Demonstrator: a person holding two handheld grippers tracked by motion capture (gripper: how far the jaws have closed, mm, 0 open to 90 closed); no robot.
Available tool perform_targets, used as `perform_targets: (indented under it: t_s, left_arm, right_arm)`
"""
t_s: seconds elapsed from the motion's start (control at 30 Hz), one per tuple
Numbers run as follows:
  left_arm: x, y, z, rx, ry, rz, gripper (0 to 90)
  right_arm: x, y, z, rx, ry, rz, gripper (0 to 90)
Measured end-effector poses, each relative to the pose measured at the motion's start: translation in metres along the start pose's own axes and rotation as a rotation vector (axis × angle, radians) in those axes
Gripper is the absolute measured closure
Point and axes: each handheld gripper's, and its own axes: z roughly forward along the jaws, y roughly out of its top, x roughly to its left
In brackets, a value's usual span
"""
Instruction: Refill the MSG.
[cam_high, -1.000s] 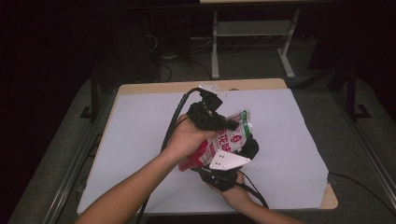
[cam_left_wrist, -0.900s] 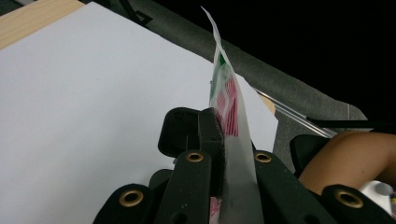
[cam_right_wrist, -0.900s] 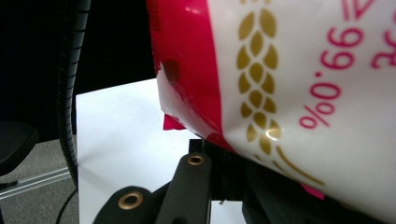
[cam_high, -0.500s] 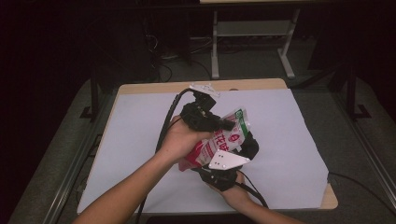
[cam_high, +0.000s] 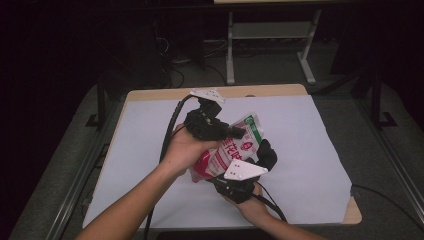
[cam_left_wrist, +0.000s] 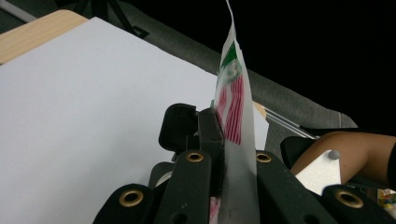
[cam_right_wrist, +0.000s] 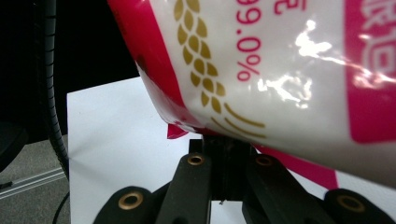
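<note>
Nearest to me in the high view, two bare forearms come in from the bottom edge. My right gripper (cam_high: 239, 176), with its grey three-cornered plate on top, sits lowest. In the right gripper view its black jaws are pressed together, pinching the red bottom seam of a plastic food bag (cam_right_wrist: 261, 70). The bag bulges just above them, white with a red border, a gold wheat-ear print and red lettering.

Just beyond, in the high view, the bag (cam_high: 231, 150) hangs in the air above the white sheet (cam_high: 310, 145), tilted, with its green-topped end pointing up and away from me. It is held between both grippers, clear of the sheet.

My left gripper (cam_high: 212, 125) is at the bag's upper end. In the left gripper view its jaws are closed tight on the bag's flat top edge (cam_left_wrist: 232, 107), which stands up thin between them, striped red and white with green above.

Under all this, the white sheet covers a wooden table (cam_high: 260, 91). Farther back there is dark floor and a light metal stand (cam_high: 270, 35).
</note>
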Motion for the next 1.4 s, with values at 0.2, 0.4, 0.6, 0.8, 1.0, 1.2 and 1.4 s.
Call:
perform_targets:
  t_s: [0.2,0.4,0.6,0.8,1.0,1.2,1.4]
  left_arm:
    - [0.003,-0.005,-0.006,-0.022,-0.008,-0.007,90.0]
    - [0.009,-0.012,-0.015,-0.05,-0.015,-0.018,90.0]
    - [0.014,-0.018,-0.026,-0.081,-0.011,-0.013,90.0]
    - [0.018,-0.029,-0.038,-0.125,-0.007,-0.022,90.0]
    - [0.027,-0.039,-0.052,-0.181,0.01,-0.032,90.0]
    - [0.036,-0.049,-0.066,-0.214,0.052,-0.05,90.0]
    - [0.047,-0.056,-0.075,-0.223,0.131,-0.048,90.0]
  right_arm:
    - [-0.002,-0.001,0.001,0.013,-0.005,0.009,90.0]
    - [-0.004,-0.001,0.002,0.029,-0.011,0.023,90.0]
    - [-0.006,-0.001,0.004,0.035,-0.016,0.026,90.0]
    - [-0.007,0.0,0.005,0.042,-0.024,0.031,90.0]
    - [-0.007,0.0,0.005,0.047,-0.025,0.032,90.0]
    - [-0.007,0.0,0.005,0.049,-0.015,0.032,90.0]
    - [-0.007,0.001,0.003,0.049,-0.013,0.04,90.0]
